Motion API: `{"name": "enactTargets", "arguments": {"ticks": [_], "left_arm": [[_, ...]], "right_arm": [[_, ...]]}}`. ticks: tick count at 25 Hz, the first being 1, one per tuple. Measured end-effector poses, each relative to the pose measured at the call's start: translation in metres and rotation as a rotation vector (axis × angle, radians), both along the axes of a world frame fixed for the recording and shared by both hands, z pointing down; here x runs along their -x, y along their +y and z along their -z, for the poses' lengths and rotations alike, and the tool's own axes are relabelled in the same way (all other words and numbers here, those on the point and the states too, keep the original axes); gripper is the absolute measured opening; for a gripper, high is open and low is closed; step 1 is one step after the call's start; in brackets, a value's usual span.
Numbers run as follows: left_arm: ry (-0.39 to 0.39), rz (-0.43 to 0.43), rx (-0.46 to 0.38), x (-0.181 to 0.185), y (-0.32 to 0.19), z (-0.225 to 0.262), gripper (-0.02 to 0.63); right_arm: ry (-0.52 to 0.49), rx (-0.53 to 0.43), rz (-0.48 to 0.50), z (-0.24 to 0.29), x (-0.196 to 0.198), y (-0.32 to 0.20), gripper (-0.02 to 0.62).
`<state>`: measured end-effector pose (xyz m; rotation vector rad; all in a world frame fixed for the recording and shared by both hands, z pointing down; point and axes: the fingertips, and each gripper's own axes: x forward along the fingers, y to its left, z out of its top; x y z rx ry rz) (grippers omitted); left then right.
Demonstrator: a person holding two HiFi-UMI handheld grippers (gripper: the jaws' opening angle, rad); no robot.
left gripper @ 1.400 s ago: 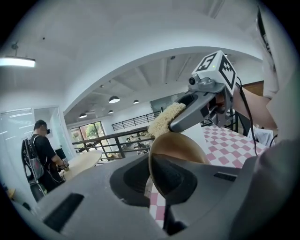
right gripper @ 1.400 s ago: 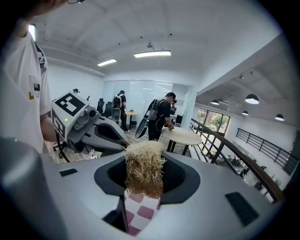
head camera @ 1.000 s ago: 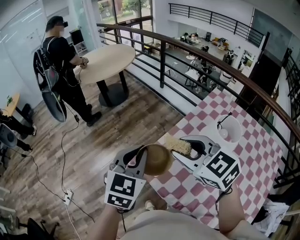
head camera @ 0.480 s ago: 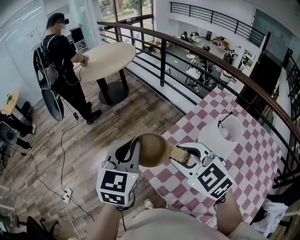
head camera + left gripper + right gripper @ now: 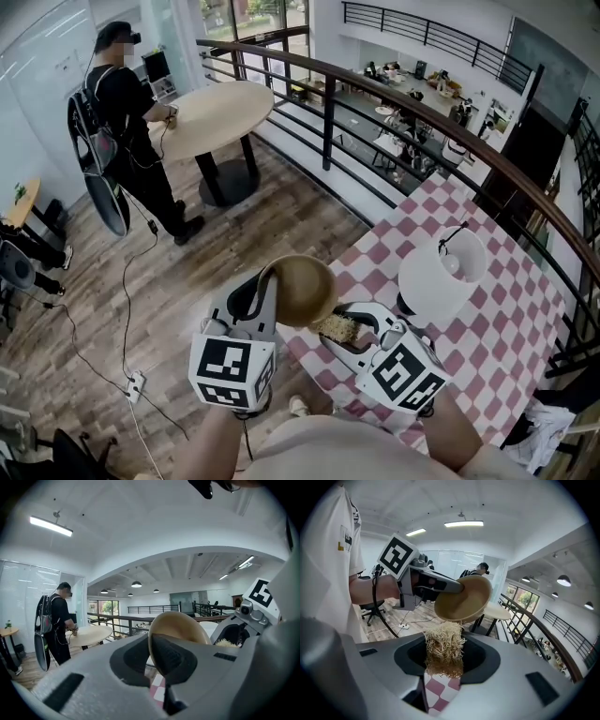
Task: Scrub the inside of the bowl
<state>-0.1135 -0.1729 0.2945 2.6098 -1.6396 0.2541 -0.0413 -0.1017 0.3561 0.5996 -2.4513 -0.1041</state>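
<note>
Head view, bowl (image 5: 305,289) clamped; scrubber (image 5: 337,327) clamped beside

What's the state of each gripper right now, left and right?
left gripper: jaws closed on the rim of the bowl.
right gripper: jaws closed on the fibrous scrubber.

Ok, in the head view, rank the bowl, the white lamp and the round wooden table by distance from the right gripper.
1. bowl: just up-left of it.
2. white lamp: to the right, on the checked cloth.
3. round wooden table: far upper left.
</note>
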Motion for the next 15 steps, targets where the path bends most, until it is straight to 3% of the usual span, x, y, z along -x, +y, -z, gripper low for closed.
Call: {"name": "enactTargets", "arguments": {"ticks": [8, 15], "left_arm": [[0.125, -0.02, 0.029, -0.008, 0.0, 0.009, 0.021], [0.116, -0.025, -0.005, -0.019, 0.003, 0.018, 0.021]], "right_arm": [[-0.071, -0.031, 0.01, 0.01, 0.029, 0.014, 0.152], [-0.16, -0.009, -0.01, 0.011, 0.052, 0.022, 0.152]]}}
